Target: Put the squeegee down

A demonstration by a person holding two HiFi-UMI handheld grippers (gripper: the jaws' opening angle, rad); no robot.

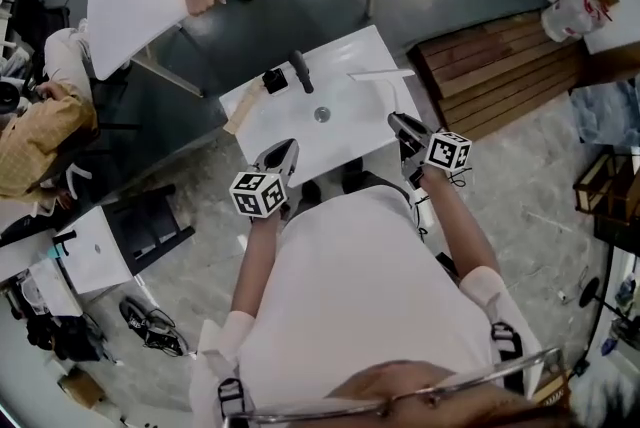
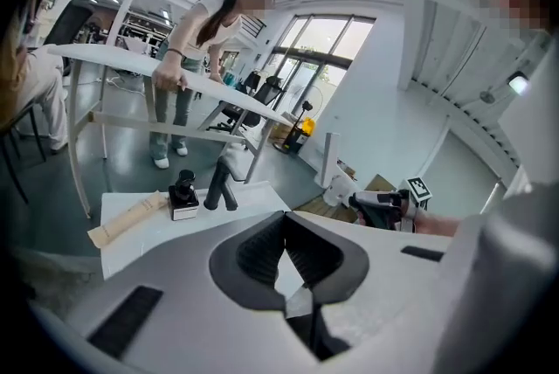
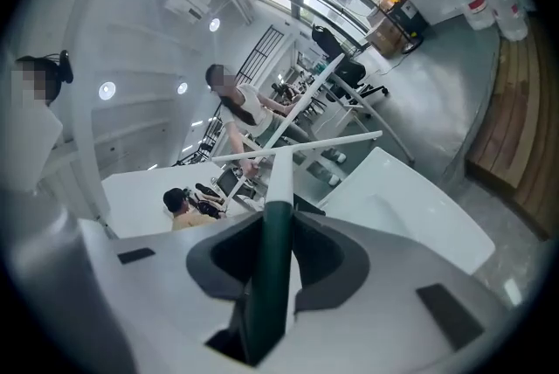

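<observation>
Right tool [image 3: 273,215] grips squeegee [image 3: 271,269]; left tool [image 2: 285,219] closed, empty.

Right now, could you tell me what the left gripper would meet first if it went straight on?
The left gripper would probably meet the white sink top, right of the black faucet; depth is unclear.

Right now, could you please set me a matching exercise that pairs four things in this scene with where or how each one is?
Things:
1. squeegee
2. left tool
3. faucet
4. wooden platform

Places or states:
A. stands black on the white sink top
B. lies on the floor, right of the sink in the head view
C. clamped by its dark green handle in the right tool
D. shut, with nothing between the jaws

Pairs: 1-C, 2-D, 3-A, 4-B.
</observation>
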